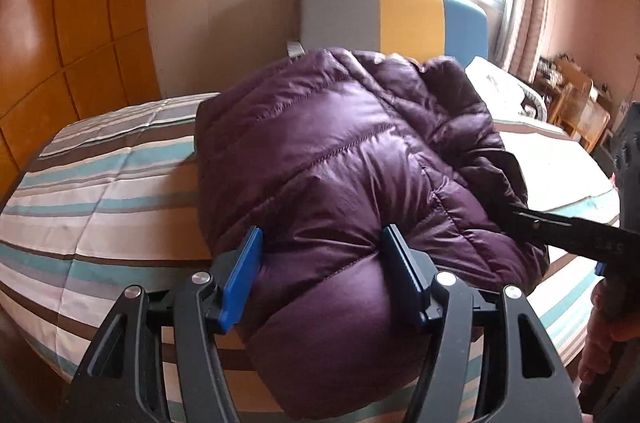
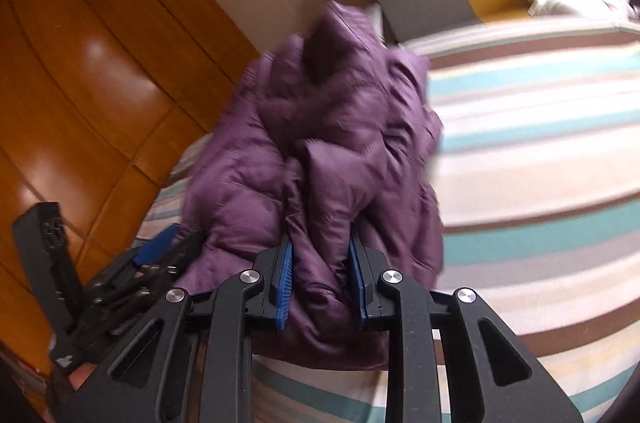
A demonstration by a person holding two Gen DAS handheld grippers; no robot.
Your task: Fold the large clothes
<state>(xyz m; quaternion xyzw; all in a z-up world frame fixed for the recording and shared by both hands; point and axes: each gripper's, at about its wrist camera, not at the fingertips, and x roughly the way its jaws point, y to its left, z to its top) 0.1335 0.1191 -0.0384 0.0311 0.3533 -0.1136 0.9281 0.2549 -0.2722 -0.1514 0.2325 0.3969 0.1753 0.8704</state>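
A purple puffer jacket (image 1: 340,159) lies bunched on the striped bed (image 1: 100,183). My left gripper (image 1: 320,243) has its blue pads pressed on either side of a thick fold at the jacket's near edge. My right gripper (image 2: 320,251) is shut on another bunched fold of the jacket (image 2: 320,143), a little to the right of the left one. The right gripper's dark finger shows in the left wrist view (image 1: 560,227), and the left gripper shows in the right wrist view (image 2: 156,251). The right wrist view is blurred.
A grey, yellow and blue headboard (image 1: 400,15) stands at the far end of the bed. A white pillow (image 1: 500,83) lies at the back right. Orange wooden wardrobe doors (image 1: 72,3) are on the left. Wooden furniture (image 1: 576,103) stands at the right.
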